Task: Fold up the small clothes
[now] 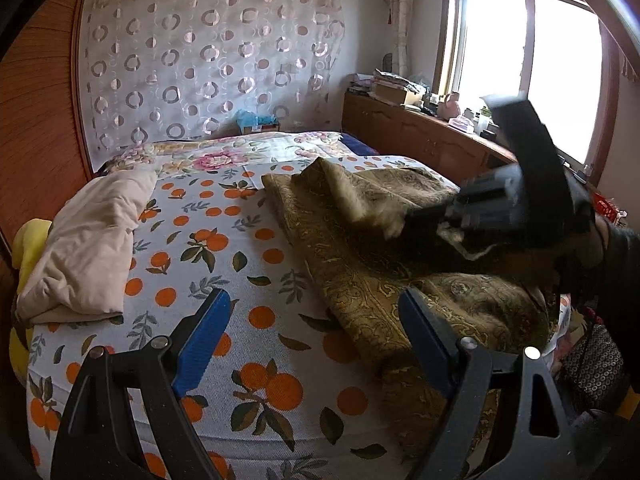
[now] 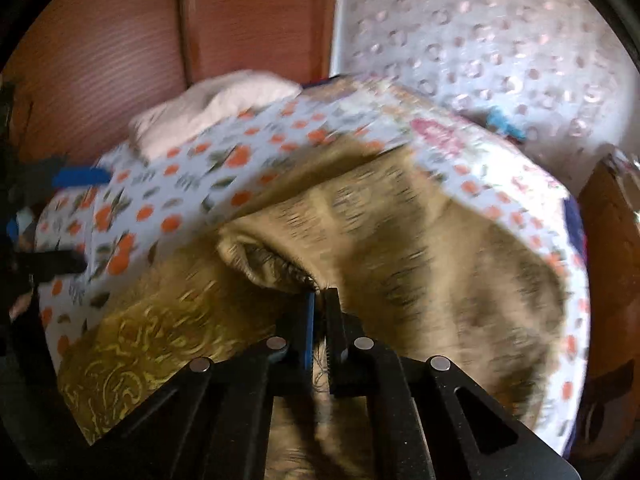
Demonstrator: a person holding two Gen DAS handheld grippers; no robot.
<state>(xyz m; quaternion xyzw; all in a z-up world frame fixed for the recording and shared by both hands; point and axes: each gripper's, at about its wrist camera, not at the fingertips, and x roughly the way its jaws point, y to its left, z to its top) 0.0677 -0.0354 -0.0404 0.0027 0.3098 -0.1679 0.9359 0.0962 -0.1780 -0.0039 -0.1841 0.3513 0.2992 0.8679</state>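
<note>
A bright window (image 1: pixel 528 68) fills the upper right; a circle-patterned curtain (image 1: pixel 208 60) hangs centre, wooden wardrobe (image 1: pixel 36 120) left.

Both wrist views overlook the bed (image 1: pixel 248 240) closely, sharing its olive cloth (image 2: pixel 420 240).

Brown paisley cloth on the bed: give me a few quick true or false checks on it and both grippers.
1. The right gripper is shut on the brown paisley cloth. True.
2. The left gripper is clamped on the cloth. False: it is open, holding nothing.
3. The cloth lies on an orange-print bedsheet. True.
4. The cream folded garment lies on top of the cloth. False: it lies apart, near the wooden wardrobe.
</note>
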